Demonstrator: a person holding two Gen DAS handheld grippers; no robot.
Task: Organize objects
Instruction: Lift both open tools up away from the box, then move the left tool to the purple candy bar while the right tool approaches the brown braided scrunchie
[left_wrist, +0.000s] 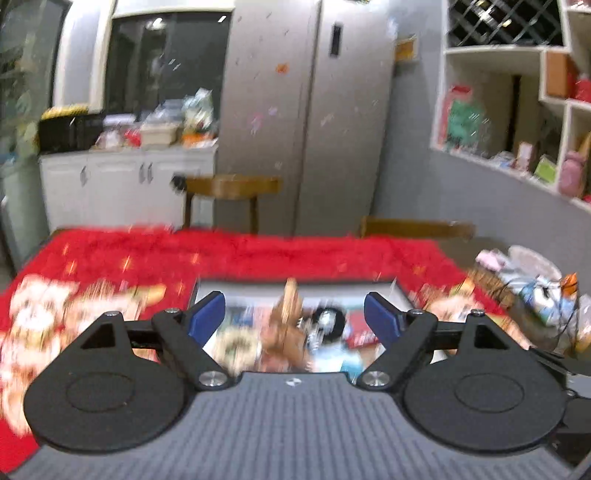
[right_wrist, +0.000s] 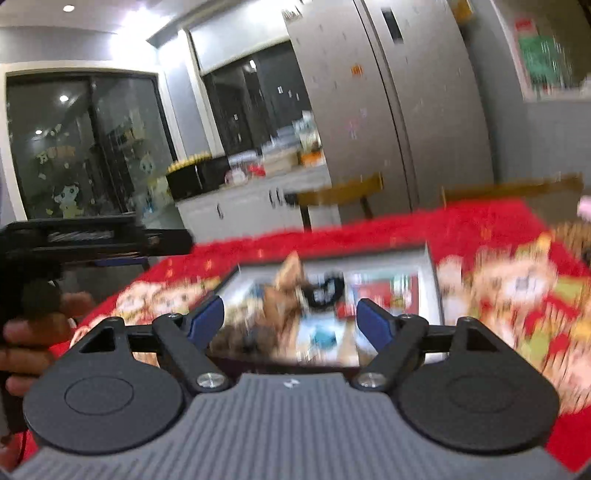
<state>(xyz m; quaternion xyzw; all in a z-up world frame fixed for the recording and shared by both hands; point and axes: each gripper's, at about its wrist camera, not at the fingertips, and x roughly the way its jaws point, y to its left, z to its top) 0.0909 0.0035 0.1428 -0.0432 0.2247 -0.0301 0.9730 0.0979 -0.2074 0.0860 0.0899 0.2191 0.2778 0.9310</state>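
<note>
I am holding my left gripper (left_wrist: 294, 317) and right gripper (right_wrist: 290, 317) with jaws spread wide, gripping nothing, above the tray (left_wrist: 207, 291) of blurred objects (left_wrist: 288, 332) sitting on the red cloth (left_wrist: 258, 251).

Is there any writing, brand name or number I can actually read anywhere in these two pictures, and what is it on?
None can be read; both views are motion-blurred.
Red packet in the tray: markings blurred.
Red tablecloth: cartoon figures, gold marks illegible.
Fridge: stickers and dark panel, too blurred.
Green and red poster: print unreadable.
Left gripper and right gripper, both open: only a small white logo, no letters.
</note>
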